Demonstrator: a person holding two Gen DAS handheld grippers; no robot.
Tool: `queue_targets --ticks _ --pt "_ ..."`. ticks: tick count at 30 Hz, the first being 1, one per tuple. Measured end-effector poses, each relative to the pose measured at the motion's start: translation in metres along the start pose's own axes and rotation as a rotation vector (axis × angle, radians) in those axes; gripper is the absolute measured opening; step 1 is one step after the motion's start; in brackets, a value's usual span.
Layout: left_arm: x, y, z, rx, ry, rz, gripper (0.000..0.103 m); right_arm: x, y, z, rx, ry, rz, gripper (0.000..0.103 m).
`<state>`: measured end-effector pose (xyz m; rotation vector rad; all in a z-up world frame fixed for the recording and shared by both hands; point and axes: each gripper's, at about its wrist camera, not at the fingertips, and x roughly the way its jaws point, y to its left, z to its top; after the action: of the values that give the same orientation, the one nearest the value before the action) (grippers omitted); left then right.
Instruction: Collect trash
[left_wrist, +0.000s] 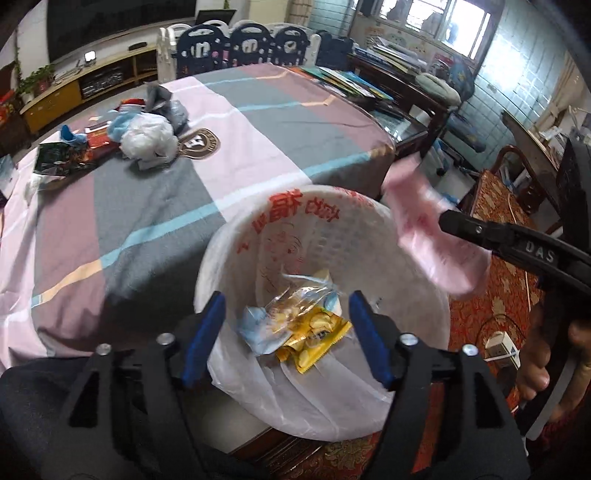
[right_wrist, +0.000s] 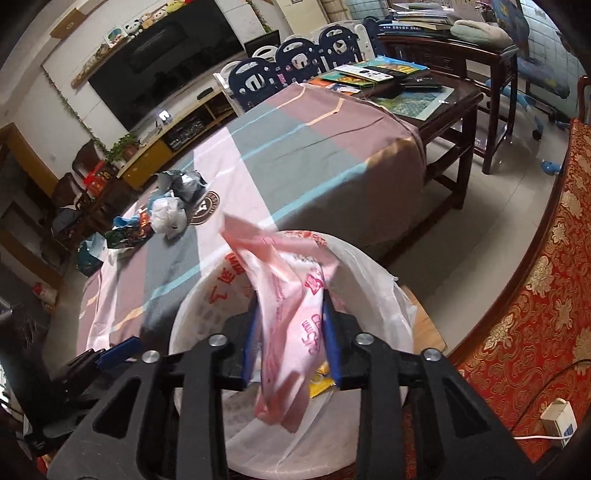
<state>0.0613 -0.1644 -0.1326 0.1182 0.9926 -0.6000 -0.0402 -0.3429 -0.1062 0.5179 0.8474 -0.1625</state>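
Across the room we list first a table (left_wrist: 229, 147) under a cloth of pink, grey and mauve blocks with thin blue stripes; behind it a low cabinet (left_wrist: 92, 81), a dark screen (right_wrist: 162, 62) and navy-and-white fence panels (left_wrist: 240, 48).

Against the table's near edge we log a white bin (left_wrist: 332, 236) lined with a thin bag printed in red. Inside lie a yellow snack wrapper (left_wrist: 314, 332) and a crumpled pale blue piece (left_wrist: 255, 325).

On the far cloth, well apart from the bin, we count a heap of trash (left_wrist: 144, 133): white and blue plastic bags, a grey bag, a dark green packet.

Only the left wrist view shows the bin's contents in full and a person's fingers (left_wrist: 535, 369) at its right edge. Only the right wrist view shows a red patterned cushion (right_wrist: 535, 314) and a white plug box (right_wrist: 557, 421).

Our left gripper (left_wrist: 286, 332) hangs over the bin, jaws spread wide, nothing between them. Our right gripper (right_wrist: 291, 339) has its jaws part-spread with a pink plastic bag (right_wrist: 291, 314) draped between the blue pads above the bin; we cannot tell whether they still pinch it.
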Motion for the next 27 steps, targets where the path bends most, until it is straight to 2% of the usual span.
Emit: queue_targets --ticks 2,3,8,13,20,27 --pt "-0.004 0.005 0.0 -0.017 -0.022 0.03 0.076 -0.007 0.006 0.001 -0.009 -0.032 -0.02 0.062" --pt "-0.006 0.005 0.003 -0.019 -0.03 0.044 0.076 -0.011 0.006 0.004 -0.011 -0.048 -0.019 0.066" --pt "-0.017 0.008 0.005 -0.027 -0.079 0.18 0.08 -0.017 0.007 0.008 -0.011 -0.07 -0.028 0.07" --pt "-0.031 0.03 0.004 -0.118 -0.12 0.287 0.081 -0.011 0.011 0.009 -0.002 -0.05 -0.035 0.07" --pt "-0.049 0.058 -0.001 -0.237 -0.147 0.328 0.084 -0.014 0.04 0.011 -0.058 -0.055 -0.027 0.071" --pt "-0.053 0.063 -0.005 -0.269 -0.156 0.336 0.085 -0.012 0.053 0.01 -0.084 -0.048 -0.029 0.071"
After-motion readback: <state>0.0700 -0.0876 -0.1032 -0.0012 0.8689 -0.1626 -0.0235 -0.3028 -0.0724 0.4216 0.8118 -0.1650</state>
